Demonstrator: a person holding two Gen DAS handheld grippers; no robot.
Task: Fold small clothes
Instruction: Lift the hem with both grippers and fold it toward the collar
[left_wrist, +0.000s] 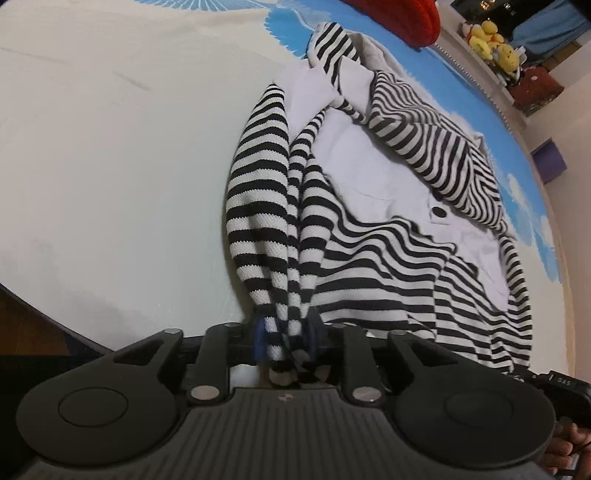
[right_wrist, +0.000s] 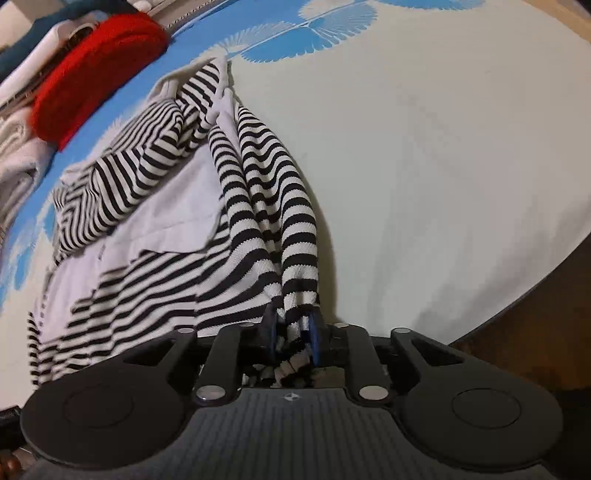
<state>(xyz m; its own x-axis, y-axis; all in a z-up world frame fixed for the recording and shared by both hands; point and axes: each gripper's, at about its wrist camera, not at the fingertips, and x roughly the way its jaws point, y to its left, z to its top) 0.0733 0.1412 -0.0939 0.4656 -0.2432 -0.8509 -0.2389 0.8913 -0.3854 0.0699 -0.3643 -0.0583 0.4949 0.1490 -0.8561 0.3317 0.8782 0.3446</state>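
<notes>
**Both grippers clamped on one striped edge; garment extends straight ahead**

Cream sheet with blue fan motifs (right_wrist: 424, 147) covers the work surface, a bed by the look of it; a red knit item (right_wrist: 99, 70) and yellow plush toys (left_wrist: 491, 40) lie at the far side.

The striped garment (left_wrist: 388, 229), black-and-white with plain white panels and a dark button, lies spread on the sheet. Its long axis runs away from both grippers toward the blue border.

Left gripper (left_wrist: 286, 339): jaws closed on a gathered bunch of striped fabric, which rises from the jaws as a taut fold. The garment body lies ahead and to the right of this grip.

Right gripper (right_wrist: 293, 339): jaws likewise closed on a bunched striped edge. The body lies ahead and to the left.

Judgement: both grips appear to hold the same lifted side fold, at points near each other. The fold line runs lengthwise, so the coming move likely carries the held edge sideways across the body. Neither hand is clearly nearer; equal travel keeps the fold straight.
</notes>
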